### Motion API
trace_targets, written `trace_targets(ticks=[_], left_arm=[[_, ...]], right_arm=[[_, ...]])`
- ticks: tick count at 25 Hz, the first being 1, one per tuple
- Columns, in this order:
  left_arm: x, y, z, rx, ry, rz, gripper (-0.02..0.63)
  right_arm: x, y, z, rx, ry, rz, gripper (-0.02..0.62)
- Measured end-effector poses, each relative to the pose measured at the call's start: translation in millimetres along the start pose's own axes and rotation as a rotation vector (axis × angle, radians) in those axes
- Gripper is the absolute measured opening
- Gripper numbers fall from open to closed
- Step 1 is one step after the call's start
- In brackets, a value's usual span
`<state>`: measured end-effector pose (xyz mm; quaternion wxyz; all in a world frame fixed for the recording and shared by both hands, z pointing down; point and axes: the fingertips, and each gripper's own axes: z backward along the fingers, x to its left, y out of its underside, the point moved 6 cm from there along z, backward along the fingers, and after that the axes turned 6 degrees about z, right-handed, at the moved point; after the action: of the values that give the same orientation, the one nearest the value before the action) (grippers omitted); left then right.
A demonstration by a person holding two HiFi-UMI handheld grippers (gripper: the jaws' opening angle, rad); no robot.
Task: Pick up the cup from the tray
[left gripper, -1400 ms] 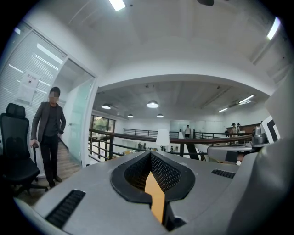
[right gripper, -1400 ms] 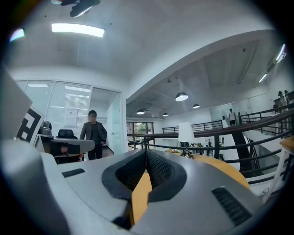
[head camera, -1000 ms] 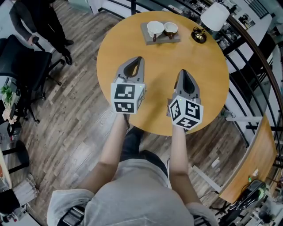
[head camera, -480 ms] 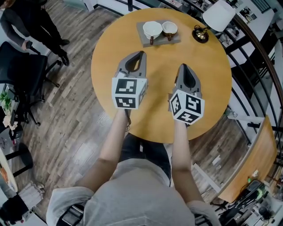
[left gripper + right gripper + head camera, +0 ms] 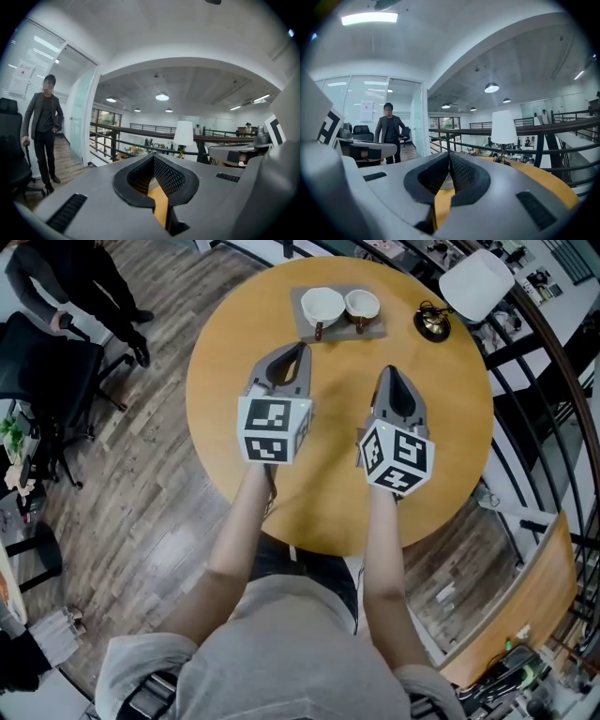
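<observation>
A grey tray (image 5: 339,332) lies at the far side of the round wooden table (image 5: 234,352). On it stand two cups side by side: a white cup (image 5: 322,306) on the left and a cup with a darker inside (image 5: 362,304) on the right. My left gripper (image 5: 299,349) hovers over the table just short of the tray, jaws together and empty. My right gripper (image 5: 390,372) hangs a little further back and to the right, also shut and empty. In both gripper views the jaws themselves hide the cups; the left gripper (image 5: 153,157) and right gripper (image 5: 449,154) show tips that meet.
A table lamp with a white shade (image 5: 476,284) and dark base (image 5: 432,322) stands right of the tray. A person in dark clothes (image 5: 66,287) stands on the wooden floor at the far left beside a black chair (image 5: 28,381). A railing (image 5: 525,362) runs behind the table.
Both grippers have edged a little forward over the table toward the tray. Their jaws stay together and hold nothing.
</observation>
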<state>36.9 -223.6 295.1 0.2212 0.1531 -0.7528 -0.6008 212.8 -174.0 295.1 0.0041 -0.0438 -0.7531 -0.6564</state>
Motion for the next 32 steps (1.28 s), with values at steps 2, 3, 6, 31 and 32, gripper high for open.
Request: trace_targets(ticks=[2,3,6,31,32], left_arm=[[2,2,-9,0.006,-0.019,-0.003,0.006],[2,3,-13,0.008,-0.027,-0.003,0.006],[2,7,-26,0.018,-0.044,-0.007,0.006],[52,49,-67,0.091,-0.055,0.02,0.006],[55,52,-69,0.095,-0.056,0.024,0.006]], right_arm=[[-5,3,-10,0.004,-0.012,0.002,0.008],[-8,5,-15,0.007,-0.017,0.001,0.008],[-18,14,-30,0.019,-0.034,-0.001,0.008],[-20,104,-184,0.244,-0.082,-0.031,0.13],[-21,108,-190,0.252,-0.075,-0.029,0.132]])
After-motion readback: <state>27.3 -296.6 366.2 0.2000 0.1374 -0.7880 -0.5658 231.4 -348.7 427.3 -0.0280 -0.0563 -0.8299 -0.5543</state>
